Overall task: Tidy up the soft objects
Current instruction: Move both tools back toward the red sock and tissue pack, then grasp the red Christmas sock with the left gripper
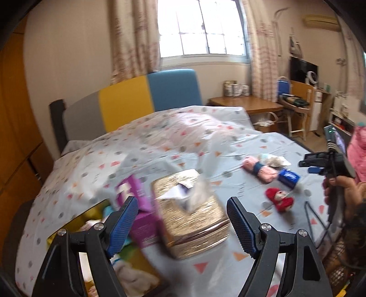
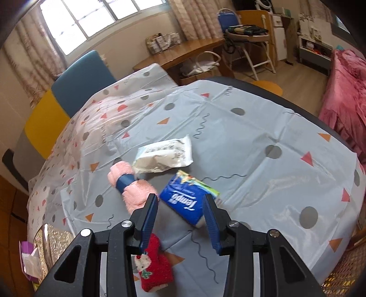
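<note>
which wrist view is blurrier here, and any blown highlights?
Left wrist: motion blur smears the gold glitter tissue box and purple carton; window blown out. Right wrist: sharper, "Tempo" legible on the blue tissue pack; window also clipped.

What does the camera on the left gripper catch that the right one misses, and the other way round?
Only the left wrist view shows the yellow bin of soft things and the person's right hand. Only the right wrist view shows the pink blanket and the Tempo print on the blue tissue pack. Both show the red sock, the pink rolled towel, the white packet, the gold tissue box and the purple box.
</note>
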Demonstrator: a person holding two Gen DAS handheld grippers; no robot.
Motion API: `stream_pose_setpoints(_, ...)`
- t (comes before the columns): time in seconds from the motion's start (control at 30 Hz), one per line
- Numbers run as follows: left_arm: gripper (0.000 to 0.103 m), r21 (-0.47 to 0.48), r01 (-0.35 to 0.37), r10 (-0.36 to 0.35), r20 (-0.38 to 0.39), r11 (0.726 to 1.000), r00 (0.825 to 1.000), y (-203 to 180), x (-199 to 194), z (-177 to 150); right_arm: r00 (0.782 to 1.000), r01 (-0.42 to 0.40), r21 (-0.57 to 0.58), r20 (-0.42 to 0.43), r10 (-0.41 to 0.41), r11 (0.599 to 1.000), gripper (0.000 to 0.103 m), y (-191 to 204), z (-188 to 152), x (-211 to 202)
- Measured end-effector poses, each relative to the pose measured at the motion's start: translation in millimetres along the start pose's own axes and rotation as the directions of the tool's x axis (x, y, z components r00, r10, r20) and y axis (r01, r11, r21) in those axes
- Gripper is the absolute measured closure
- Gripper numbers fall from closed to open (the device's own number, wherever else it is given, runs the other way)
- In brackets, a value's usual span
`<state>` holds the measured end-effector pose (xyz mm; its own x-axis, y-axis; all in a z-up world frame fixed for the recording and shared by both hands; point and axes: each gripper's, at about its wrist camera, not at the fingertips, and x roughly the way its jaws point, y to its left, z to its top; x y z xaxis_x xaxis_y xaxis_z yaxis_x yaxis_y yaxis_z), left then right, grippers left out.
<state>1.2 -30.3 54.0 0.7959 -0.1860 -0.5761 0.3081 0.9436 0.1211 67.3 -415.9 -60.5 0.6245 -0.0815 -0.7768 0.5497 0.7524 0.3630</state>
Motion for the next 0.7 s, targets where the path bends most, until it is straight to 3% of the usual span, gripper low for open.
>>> stream_pose_setpoints(0.1, 0.023, 0.036, 0.069, -0.068, -0.024, 0.997, 0.997, -24, 14, 10, 1.000, 0.004, 0.086, -0.006, -0.003, 0.996, 0.062, -17, 3, 0)
stream_pose_setpoints(0.23, 0.032, 0.077, 0.148, -0.143, -0.073, 0.986, 0.987, -61, 39, 13, 1.000, -0.010, 0.160, -0.019, 0.014, 0.987, 0.062, -31, 5, 2)
stream_pose_setpoints(0.37, 0.052, 0.048, 0.288, -0.273, -0.204, 0.957, 0.940, -101, 87, 10, 0.999, -0.026, 0.162, -0.035, 0.032, 0.986, 0.062, -30, 5, 5)
stream_pose_setpoints(0.43, 0.054, 0.028, 0.317, -0.300, -0.255, 0.948, 0.919, -118, 107, 4, 0.998, -0.035, 0.154, -0.042, 0.042, 0.987, 0.062, -29, 5, 6)
stream_pose_setpoints(0.53, 0.054, -0.041, 0.365, -0.358, -0.323, 0.930, 0.876, -139, 139, -5, 0.997, -0.048, 0.153, -0.052, 0.056, 0.987, 0.062, -28, 4, 8)
stream_pose_setpoints(0.63, 0.045, -0.109, 0.394, -0.404, -0.400, 0.912, 0.823, -158, 170, -9, 0.996, -0.061, 0.162, -0.056, 0.071, 0.985, 0.062, -28, 5, 10)
stream_pose_setpoints(0.7, 0.038, -0.133, 0.399, -0.416, -0.422, 0.907, 0.805, -170, 187, -5, 0.995, -0.072, 0.169, -0.055, 0.082, 0.983, 0.062, -29, 4, 10)
